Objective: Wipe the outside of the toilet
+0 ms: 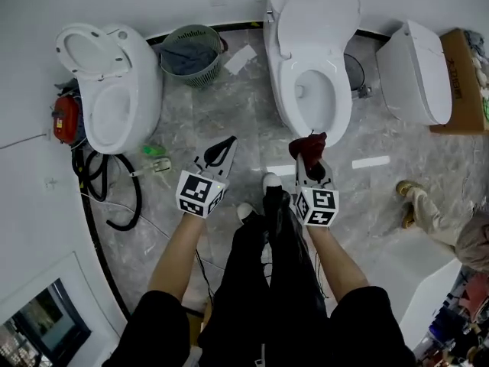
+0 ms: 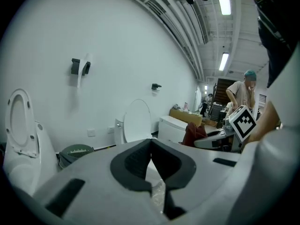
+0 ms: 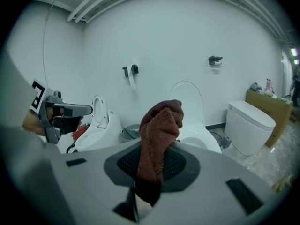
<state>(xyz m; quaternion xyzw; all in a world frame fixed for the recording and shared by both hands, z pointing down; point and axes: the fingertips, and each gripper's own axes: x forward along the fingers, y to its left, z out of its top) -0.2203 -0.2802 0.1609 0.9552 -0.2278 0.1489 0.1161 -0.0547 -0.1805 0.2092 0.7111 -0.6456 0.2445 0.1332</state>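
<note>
A white toilet (image 1: 313,67) with its lid up stands at the back wall ahead of me; it shows too in the left gripper view (image 2: 137,122) and behind the cloth in the right gripper view (image 3: 197,121). My right gripper (image 1: 309,150) hangs just short of the bowl's front rim, shut on a dark red cloth (image 1: 309,144) that stands up between its jaws (image 3: 158,139). My left gripper (image 1: 226,145) hovers over the floor left of that toilet, its jaws (image 2: 151,144) shut with nothing in them.
A second open toilet (image 1: 114,82) stands at the left with a red canister (image 1: 67,119) and black hose (image 1: 114,201) beside it. A green basket (image 1: 191,50) sits between the toilets. At the right are a closed white toilet (image 1: 416,71), a cardboard box (image 1: 461,79) and a crouching person (image 1: 439,216).
</note>
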